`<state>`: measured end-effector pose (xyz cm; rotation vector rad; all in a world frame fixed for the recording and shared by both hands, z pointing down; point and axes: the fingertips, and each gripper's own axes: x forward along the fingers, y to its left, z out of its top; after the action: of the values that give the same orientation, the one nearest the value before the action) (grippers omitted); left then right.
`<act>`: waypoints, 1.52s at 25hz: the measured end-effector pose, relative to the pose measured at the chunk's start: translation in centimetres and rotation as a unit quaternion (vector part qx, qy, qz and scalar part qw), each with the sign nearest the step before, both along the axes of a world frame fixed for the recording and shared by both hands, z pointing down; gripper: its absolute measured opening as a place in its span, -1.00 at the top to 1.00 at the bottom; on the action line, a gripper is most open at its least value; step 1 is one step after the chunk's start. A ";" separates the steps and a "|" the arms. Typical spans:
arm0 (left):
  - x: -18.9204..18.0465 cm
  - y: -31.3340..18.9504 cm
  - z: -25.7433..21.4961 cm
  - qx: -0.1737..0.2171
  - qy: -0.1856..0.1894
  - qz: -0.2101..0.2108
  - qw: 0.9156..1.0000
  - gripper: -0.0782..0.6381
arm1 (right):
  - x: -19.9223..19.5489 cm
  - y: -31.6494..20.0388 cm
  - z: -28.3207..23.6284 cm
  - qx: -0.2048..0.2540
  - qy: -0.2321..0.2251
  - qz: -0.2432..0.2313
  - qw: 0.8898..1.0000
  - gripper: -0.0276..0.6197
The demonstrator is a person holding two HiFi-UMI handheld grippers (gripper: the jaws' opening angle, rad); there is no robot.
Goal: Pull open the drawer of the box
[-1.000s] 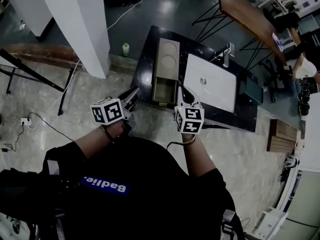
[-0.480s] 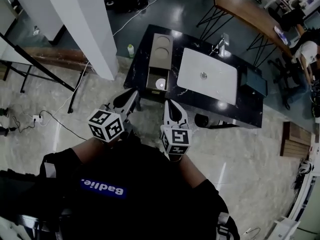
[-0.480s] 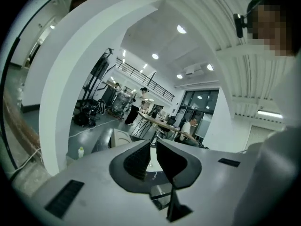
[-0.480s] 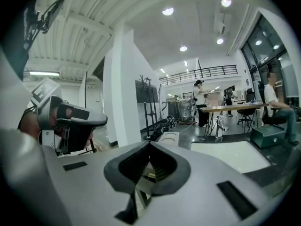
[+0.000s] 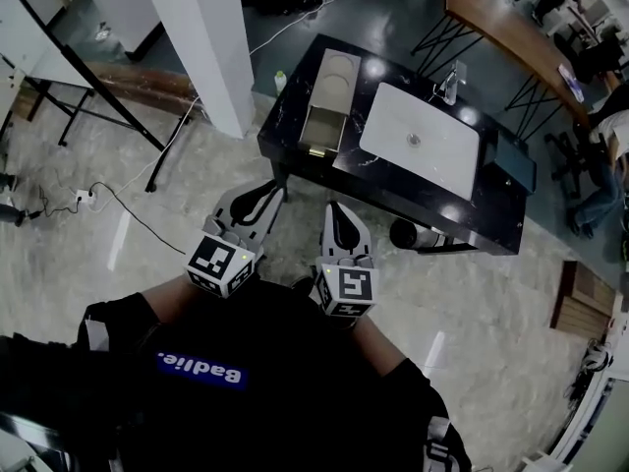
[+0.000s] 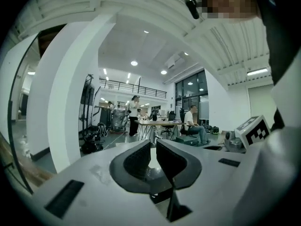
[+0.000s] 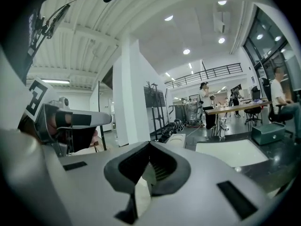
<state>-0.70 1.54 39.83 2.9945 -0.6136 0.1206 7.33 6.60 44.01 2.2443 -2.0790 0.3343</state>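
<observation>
A beige box (image 5: 339, 70) lies on the left end of the black table (image 5: 462, 209). Its drawer (image 5: 322, 128) stands pulled out toward me, with its inside showing. Both grippers hang over the floor in front of the table, well short of the drawer and touching nothing. My left gripper (image 5: 269, 191) (image 6: 153, 145) has its pads nearly together with nothing between them. My right gripper (image 5: 334, 210) (image 7: 149, 147) is shut and empty. The right gripper view shows the box (image 7: 179, 139) far ahead of its jaws.
A white slab (image 5: 421, 138) lies on the table beside the box. A white pillar (image 5: 201, 37) rises to the left, with a small bottle (image 5: 280, 81) at its foot. A dark cylinder (image 5: 413, 234) sits under the table. A cable (image 5: 128, 209) crosses the floor.
My right gripper has left the drawer front, and both grippers have come back toward my body. The drawer has stayed pulled out. The table now sits farther from me.
</observation>
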 end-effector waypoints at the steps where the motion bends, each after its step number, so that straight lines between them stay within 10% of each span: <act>1: -0.2 0.6 -0.6 0.021 0.001 0.006 1.000 0.67 | -0.2 0.4 -0.5 0.005 0.007 -0.001 1.000 0.91; 10: -1.8 3.9 -2.6 0.096 0.000 0.079 0.992 0.77 | -4.8 1.7 -5.5 0.031 0.051 -0.010 0.998 0.91; 38: -2.3 2.3 -3.1 0.083 0.004 0.128 0.988 0.78 | -7.8 0.4 -6.7 0.044 0.104 0.022 0.993 0.91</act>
<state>-3.01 3.88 36.69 3.2212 -0.2463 0.0751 -0.44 6.96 37.34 2.2654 -1.9762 0.0110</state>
